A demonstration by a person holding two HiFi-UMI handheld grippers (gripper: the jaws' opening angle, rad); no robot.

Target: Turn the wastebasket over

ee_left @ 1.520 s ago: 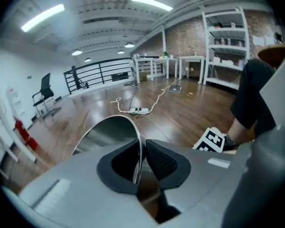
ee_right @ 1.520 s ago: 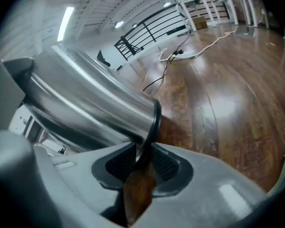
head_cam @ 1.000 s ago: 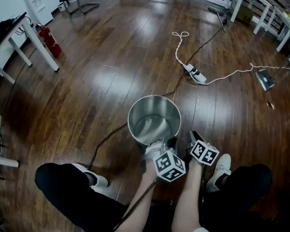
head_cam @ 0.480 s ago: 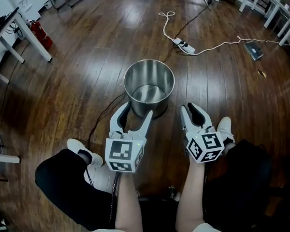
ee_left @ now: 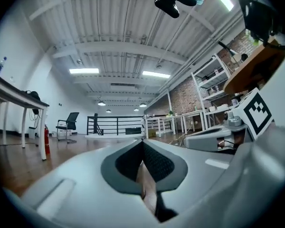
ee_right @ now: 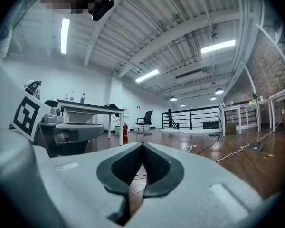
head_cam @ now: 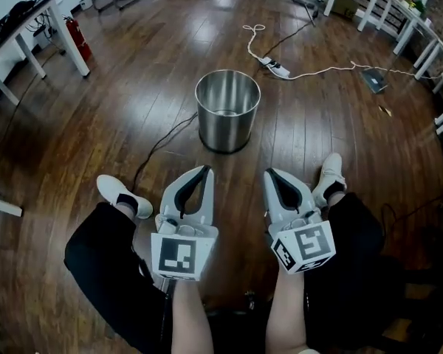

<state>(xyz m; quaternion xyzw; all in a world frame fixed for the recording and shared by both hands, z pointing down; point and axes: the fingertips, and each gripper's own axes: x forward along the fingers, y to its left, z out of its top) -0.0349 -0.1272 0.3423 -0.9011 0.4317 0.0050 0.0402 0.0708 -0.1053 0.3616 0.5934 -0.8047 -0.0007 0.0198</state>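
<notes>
Wastebasket (head_cam: 227, 113): a shiny steel bin, upright on its base, with the open mouth facing up and only bare metal showing inside
Where it stands: on the wooden floor (head_cam: 118, 87), ahead of the person's shoes (head_cam: 122, 196) and well apart from both grippers; a black cable (head_cam: 159, 150) lies on the floor and runs up to its foot
Left gripper (head_cam: 204, 170): held level over the person's lap and aimed roughly toward the bin; its fingers (ee_left: 126, 163) are pressed together with nothing between them
Right gripper (head_cam: 270, 174): beside the left one and just as far from the bin; its fingers (ee_right: 159, 165) are also closed tip to tip and hold nothing
Beyond the bin: a power strip (head_cam: 275, 66) with a white cord (head_cam: 332, 68) trailing to the right, and a red fire extinguisher (head_cam: 75, 35) by a table leg at far left
Progress, as a judgement: nothing touches the bin and both grippers are empty, so no turning is under way. If mouth-up is the wanted result, the job looks done and the grippers are clear of it
What would be left: if the bin is meant to end mouth-down, the whole step remains: reach in, open the fingers on the rim or wall, tip the bin and set it down inverted. The pictures alone do not settle which case holds
</notes>
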